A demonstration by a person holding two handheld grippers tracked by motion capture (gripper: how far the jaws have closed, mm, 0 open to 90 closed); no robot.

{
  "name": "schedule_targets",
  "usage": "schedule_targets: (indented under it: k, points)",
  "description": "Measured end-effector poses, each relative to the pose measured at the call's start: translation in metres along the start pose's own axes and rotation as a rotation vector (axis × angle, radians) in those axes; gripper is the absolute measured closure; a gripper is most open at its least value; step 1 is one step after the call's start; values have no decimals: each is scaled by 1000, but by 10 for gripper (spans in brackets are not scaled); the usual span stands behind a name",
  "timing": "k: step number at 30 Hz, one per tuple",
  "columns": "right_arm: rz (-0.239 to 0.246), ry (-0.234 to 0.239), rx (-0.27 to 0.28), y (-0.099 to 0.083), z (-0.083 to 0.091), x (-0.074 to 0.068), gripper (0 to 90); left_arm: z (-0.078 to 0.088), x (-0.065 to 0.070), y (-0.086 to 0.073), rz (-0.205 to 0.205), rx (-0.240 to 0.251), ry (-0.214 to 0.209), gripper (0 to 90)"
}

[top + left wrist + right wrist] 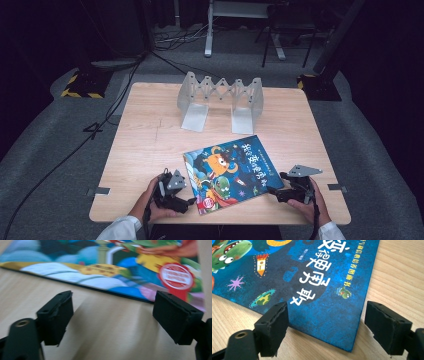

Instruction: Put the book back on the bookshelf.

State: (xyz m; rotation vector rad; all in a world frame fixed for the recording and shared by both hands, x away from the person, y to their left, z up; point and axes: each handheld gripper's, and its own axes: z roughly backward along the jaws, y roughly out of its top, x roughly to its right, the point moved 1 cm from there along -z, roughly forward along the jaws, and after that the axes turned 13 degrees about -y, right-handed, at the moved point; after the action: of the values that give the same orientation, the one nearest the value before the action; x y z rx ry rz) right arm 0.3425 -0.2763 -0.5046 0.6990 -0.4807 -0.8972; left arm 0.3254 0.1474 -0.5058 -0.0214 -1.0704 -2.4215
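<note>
On the wooden table (150, 135), a picture book (231, 171) is laid flat with its dark blue cover up, and everything else is placed here by reference to it. Beyond the book's far edge, well apart from it, a grey folding book rack (220, 101) is stood upright toward the back of the table. At the book's near left corner, the left gripper (191, 201) is held in a hand (150, 197). In the left gripper view its jaws are seen spread wide, with bare wood between the pads, and the book's edge lies just beyond them (a red seal (176, 276) is printed on the cover near the right-hand pad). No contact with the book can be made out there. At the book's near right corner, the right gripper (270, 190) is held in the other hand (311, 204). Its jaws are likewise parted wide in the right gripper view, and the corner of the book (317, 285) is placed between the two pads, neither pad pressed against it. White lettering is printed on the cover near that corner.
</note>
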Motion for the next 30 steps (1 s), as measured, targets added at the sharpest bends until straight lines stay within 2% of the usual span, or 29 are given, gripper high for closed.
schedule_targets:
  k: [2, 4, 6, 7, 8, 10, 12, 14, 15, 19, 20, 22, 23, 25, 27, 30]
  points:
    - [-5, 6, -5, -1, 0, 2, 178, 4, -13, 4, 12, 28, 11, 168]
    - [25, -8, -25, -3, 0, 2, 158, 6, -29, 10, 21, 47, 23, 165]
    - [28, -14, -26, -3, 1, 1, 162, 3, -45, 16, 44, 38, 12, 160]
    - [28, -14, -26, -3, 1, 1, 162, 3, -45, 16, 44, 38, 12, 162]
    - [29, -18, -24, -4, 1, 0, 167, 0, -52, 20, 53, 40, 9, 162]
    - [64, -28, -17, -6, 3, -4, 174, -4, -62, 26, 41, 59, -2, 171]
    - [62, -37, -14, -8, 4, -5, 178, -8, -71, 35, 39, 77, 7, 170]
    - [61, -37, -15, -8, 4, -5, 176, -13, -77, 43, 41, 61, -1, 175]
    - [62, -37, -12, -8, 3, -6, 176, -16, -80, 48, 42, 63, 1, 164]
    - [70, -33, -8, -7, 3, -5, 173, -29, -87, 61, 39, 11, -11, 173]
    - [73, -27, -10, -7, 2, -6, 174, -33, -89, 63, 39, -9, 0, 177]
    - [77, -20, -9, -7, 2, -6, 179, -35, -90, 64, 44, -1, -9, 165]
    - [95, -6, -4, -6, 1, -8, 165, -37, -91, 65, 65, 8, -49, 176]
    - [95, -3, -5, -6, 1, -8, 165, -38, -91, 64, 63, 7, -63, 176]
    - [101, 1, -7, -5, 1, -7, 162, -39, -89, 64, 40, 5, -70, 159]
    - [101, 0, -4, -5, 0, -7, 162, -38, -87, 63, 40, 2, -77, 155]
